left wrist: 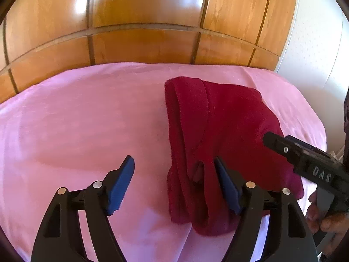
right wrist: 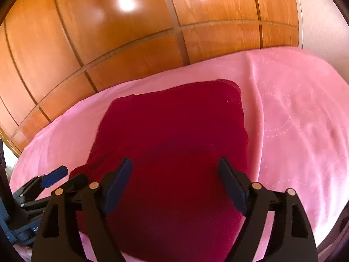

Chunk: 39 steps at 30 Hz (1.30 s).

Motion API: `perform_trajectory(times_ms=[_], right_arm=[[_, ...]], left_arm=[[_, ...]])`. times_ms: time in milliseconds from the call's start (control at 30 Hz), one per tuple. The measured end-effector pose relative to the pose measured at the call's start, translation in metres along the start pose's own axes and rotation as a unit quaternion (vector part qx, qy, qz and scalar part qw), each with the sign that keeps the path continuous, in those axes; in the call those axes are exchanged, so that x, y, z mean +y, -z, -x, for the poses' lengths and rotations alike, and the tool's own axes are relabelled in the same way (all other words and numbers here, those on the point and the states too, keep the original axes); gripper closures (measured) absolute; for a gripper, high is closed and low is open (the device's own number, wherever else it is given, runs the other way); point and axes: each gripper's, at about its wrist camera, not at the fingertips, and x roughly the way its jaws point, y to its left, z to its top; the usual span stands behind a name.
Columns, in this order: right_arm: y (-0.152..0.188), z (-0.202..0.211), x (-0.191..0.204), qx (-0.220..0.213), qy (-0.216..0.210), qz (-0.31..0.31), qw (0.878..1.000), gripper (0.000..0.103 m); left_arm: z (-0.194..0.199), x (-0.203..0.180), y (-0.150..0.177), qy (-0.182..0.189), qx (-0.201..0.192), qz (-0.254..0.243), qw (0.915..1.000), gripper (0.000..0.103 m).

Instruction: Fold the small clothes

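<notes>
A dark red garment (left wrist: 229, 120) lies folded into a thick pad on the pink bed sheet (left wrist: 87, 120), with layered folds along its left side. My left gripper (left wrist: 174, 160) hovers open over that left edge, with one blue pad above the sheet and the other above the cloth, gripping nothing. In the right wrist view the garment (right wrist: 174, 120) fills the middle. My right gripper (right wrist: 175, 160) stands wide open just above it, and no cloth is pinched between the pads. The right gripper (left wrist: 270, 139) also reaches in over the garment's right side.
A glossy wooden wardrobe (left wrist: 141, 11) runs behind the bed's far edge. A white wall (left wrist: 316, 43) stands at the right. A hand (left wrist: 327, 218) holds the right gripper's handle. The left gripper (right wrist: 65, 178) shows at the lower left. Bare sheet (right wrist: 294, 120) spreads right of the garment.
</notes>
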Motion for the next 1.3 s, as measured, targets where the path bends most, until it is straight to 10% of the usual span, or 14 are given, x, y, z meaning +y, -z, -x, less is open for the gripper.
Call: perform_trajectory(times_ms=[700,1300], right_arm=[[0.046,0.062,0.035,-0.053,0.133,0.006,0.990,0.002],[0.053,0.077,0.055,-0.072,0.151,0.024,0.986,0.002]], left_arm=[[0.074,0.005,0.028,-0.076,-0.066,0.015,0.9948,0.006],[0.098,0.017,0.037,-0.088,-0.088,0.026,0.9919,0.004]])
